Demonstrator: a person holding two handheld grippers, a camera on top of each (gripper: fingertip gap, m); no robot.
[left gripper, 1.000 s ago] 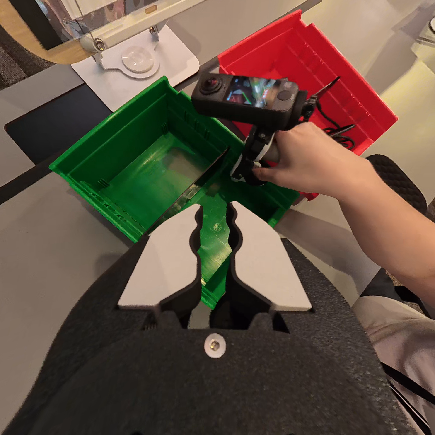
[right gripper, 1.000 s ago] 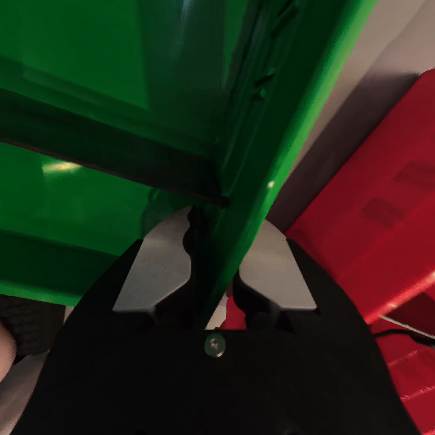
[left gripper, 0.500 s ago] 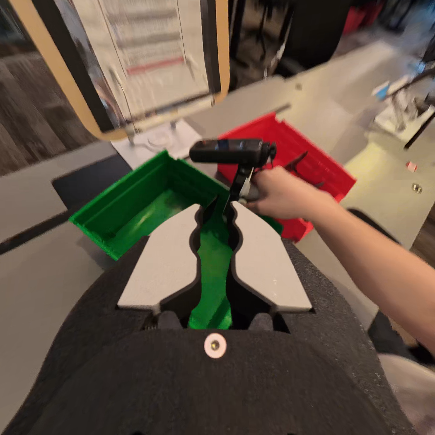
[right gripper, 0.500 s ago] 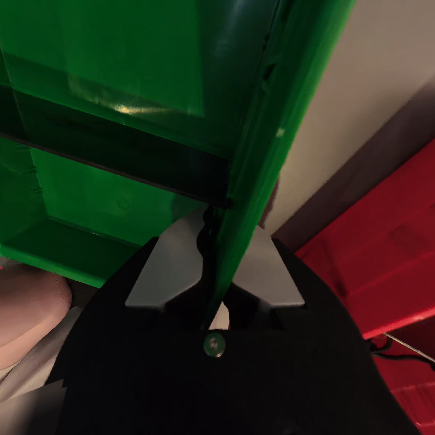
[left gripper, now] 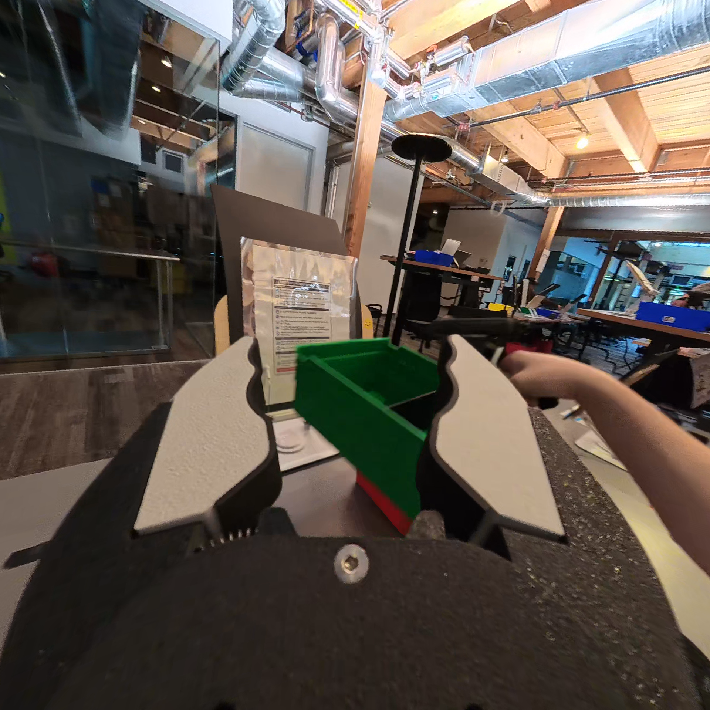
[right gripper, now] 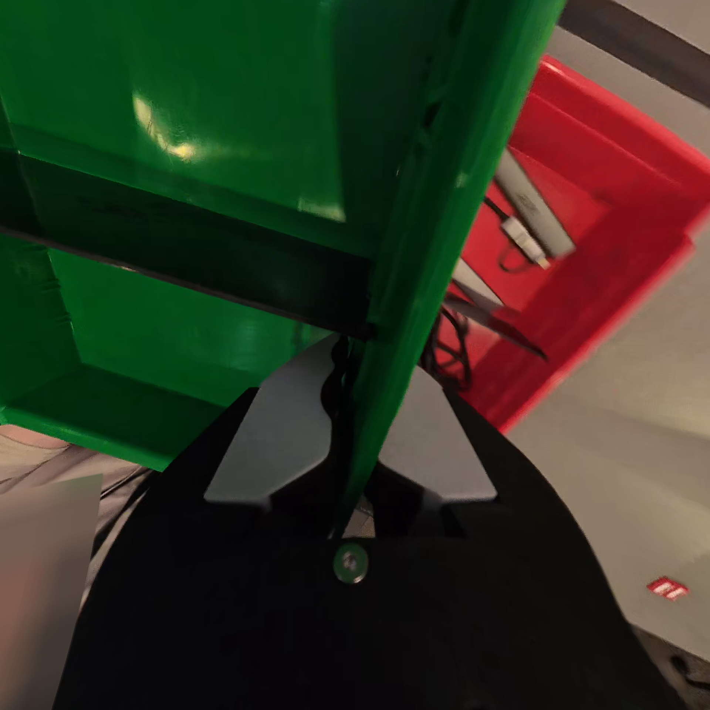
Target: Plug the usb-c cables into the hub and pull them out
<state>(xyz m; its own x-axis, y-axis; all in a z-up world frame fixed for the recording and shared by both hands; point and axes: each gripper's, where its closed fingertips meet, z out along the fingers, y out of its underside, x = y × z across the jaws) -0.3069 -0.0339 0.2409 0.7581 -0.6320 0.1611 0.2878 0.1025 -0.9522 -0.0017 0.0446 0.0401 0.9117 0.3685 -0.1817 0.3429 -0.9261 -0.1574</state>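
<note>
A: How did the left gripper (left gripper: 351,388) stand?

B: Its grey fingers (left gripper: 215,434) were spread wide and held nothing; the green plastic bin with a black divider (left gripper: 361,415) showed in the gap between them, but I couldn't tell if it touched either finger.

A: And the right gripper (right gripper: 361,388)?

B: Pinched onto that green bin's side wall, one finger inside, one outside, a person's hand (left gripper: 538,374) on its handle.

A: Where were the task's things?

B: In the red plastic bin (right gripper: 599,292) beside it: a flat grey hub (right gripper: 534,207), with a thin black usb-c cable (right gripper: 515,234) ending in a silver plug just beside it. Blur hid whether the plug was seated.
</note>
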